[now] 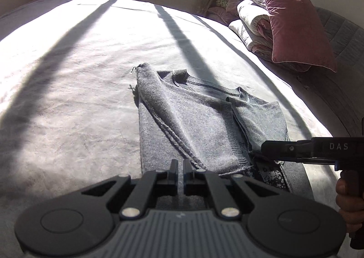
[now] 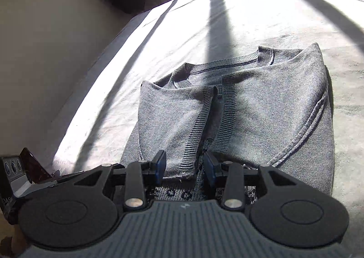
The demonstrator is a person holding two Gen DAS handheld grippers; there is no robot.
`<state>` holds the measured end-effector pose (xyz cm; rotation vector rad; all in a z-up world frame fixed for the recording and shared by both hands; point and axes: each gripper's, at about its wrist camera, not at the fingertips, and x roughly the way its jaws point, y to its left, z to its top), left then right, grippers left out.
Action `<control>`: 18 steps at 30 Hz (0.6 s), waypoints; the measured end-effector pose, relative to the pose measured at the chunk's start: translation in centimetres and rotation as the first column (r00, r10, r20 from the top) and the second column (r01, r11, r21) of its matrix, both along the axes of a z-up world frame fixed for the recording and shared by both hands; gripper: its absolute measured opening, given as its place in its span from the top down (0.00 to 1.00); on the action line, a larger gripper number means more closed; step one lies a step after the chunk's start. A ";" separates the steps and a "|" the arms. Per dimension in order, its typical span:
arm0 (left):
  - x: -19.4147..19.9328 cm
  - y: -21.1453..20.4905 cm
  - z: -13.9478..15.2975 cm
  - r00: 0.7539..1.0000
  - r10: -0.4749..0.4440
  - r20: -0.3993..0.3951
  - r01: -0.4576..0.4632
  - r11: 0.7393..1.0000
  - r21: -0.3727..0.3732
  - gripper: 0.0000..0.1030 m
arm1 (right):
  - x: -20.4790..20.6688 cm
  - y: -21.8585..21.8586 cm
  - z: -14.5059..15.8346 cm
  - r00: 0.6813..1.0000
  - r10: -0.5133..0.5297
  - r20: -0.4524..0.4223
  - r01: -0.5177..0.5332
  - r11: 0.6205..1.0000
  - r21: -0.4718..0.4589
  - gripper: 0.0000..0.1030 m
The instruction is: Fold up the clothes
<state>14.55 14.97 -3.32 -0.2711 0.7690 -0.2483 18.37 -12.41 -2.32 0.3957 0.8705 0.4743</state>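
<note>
Setting: sunlit bed [image 1: 68, 80] under a pale sheet, barred with window shadows, a bedroom wall alongside.

Left gripper [image 1: 179, 168]: fingers drawn almost together, only a narrow slit between them, hovering at the near hem of the sweater; whether any cloth sits in that slit cannot be told.

Right gripper [image 2: 184, 165]: parted to a middling gap, low over the near end of the garment, straddling a ribbed sleeve cuff that lies between its fingers without being pinched (the pads stand clear on both sides).

Sweater [image 2: 261, 110]: grey knit, lying flat near the middle of the bed, collar pointing away from the person, both sleeves turned inward over the body so the ribbed cuffs run side by side down the centre; the outline is a narrow oblong with straight side edges.

Patterned band [image 2: 179, 194]: dark-and-light knit strip showing at the near edge, under the cuffs.

Progress: side and sleeve folds lie in place; the body is at full length, so the crosswise fold, hem toward collar, appears to be what is left.

Hand [image 1: 348, 201]: on the handle of the right-hand tool, at the edge of the left view.

Beyond: pink pillow [image 1: 295, 26] propped on a rolled quilt [image 1: 252, 28] at the head of the bed, well apart from the garment.
</note>
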 end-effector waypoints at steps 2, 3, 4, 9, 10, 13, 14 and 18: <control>2.0 0.7 -0.3 1.000 0.019 0.014 -0.019 1.000 0.005 0.98 | 2.0 0.1 -0.2 0.999 -0.021 0.024 0.022 1.000 -0.010 0.59; 3.1 1.0 -0.5 0.999 0.029 0.021 -0.029 1.000 0.008 0.99 | 3.1 0.2 -0.5 0.999 -0.032 0.035 0.033 0.999 -0.017 0.59; 4.1 1.3 -0.7 0.999 0.038 0.028 -0.039 0.999 0.010 0.99 | 4.1 0.3 -0.8 0.998 -0.039 0.041 0.040 0.999 -0.019 0.59; 7.3 2.5 -1.7 0.996 0.060 0.061 -0.059 0.998 -0.021 0.99 | 7.4 1.1 -2.8 0.998 -0.040 0.057 0.044 0.996 -0.075 0.59; 7.8 2.5 -1.8 0.996 0.057 0.070 -0.055 0.998 -0.024 0.99 | 7.5 1.3 -3.1 0.996 -0.035 0.077 0.041 0.996 -0.081 0.59; 8.9 2.3 -2.0 0.993 0.042 0.107 -0.040 0.999 -0.021 0.99 | 7.3 2.0 -3.4 0.988 -0.009 0.156 0.026 0.994 -0.104 0.59; 9.1 2.1 -2.0 0.992 0.039 0.121 -0.037 0.999 -0.020 0.99 | 7.0 2.3 -3.3 0.984 0.006 0.179 0.016 0.992 -0.123 0.72; 9.7 1.8 -1.7 0.982 0.036 0.186 -0.030 0.999 -0.039 0.99 | 6.0 2.9 -2.3 0.958 0.038 0.286 0.024 0.978 -0.208 0.98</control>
